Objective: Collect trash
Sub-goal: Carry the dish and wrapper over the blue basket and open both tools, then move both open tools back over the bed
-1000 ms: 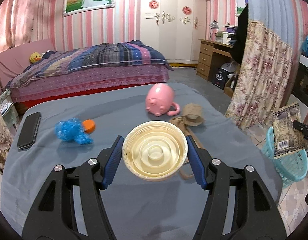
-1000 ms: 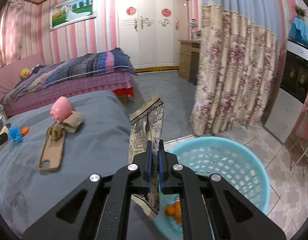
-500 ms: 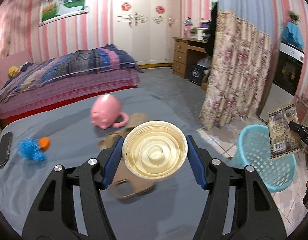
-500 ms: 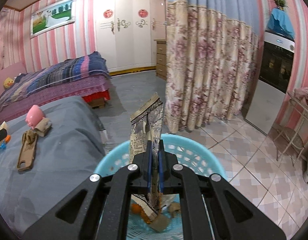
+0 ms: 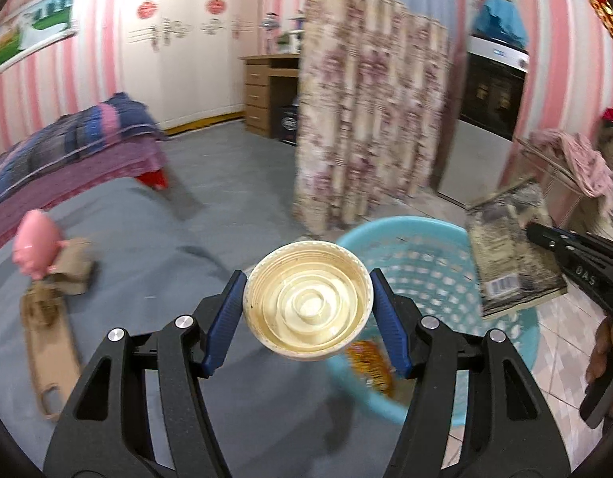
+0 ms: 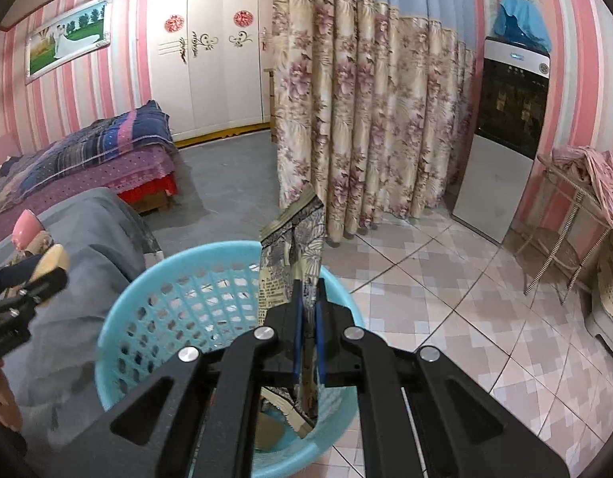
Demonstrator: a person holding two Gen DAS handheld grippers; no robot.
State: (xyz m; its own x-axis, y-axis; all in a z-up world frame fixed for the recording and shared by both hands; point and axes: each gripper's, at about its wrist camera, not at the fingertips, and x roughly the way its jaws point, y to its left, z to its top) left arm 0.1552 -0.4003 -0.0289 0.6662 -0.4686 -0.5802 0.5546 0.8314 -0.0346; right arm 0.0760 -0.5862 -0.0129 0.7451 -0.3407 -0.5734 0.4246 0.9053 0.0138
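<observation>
Both tongs have swung off the bed toward the basket [image 5: 437,239].

Left view: my left tongs [image 5: 308,306] pinch the lid [image 5: 308,310] by its rim, near the basket's left edge; it must travel right before letting go.

Right view: my right tongs [image 6: 308,334], pressed together on the wrapper [image 6: 294,251], hang over the basket [image 6: 155,279]. Dropping comes next: spread them.

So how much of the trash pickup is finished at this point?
Some is done: an orange wrapper already lies in the blue basket. In hand: the left tongs grip a cream lid near the basket, and the right tongs pinch an empty snack bag above it. Neither is dropped yet. A cardboard roll on the grey bed may be left.
</observation>
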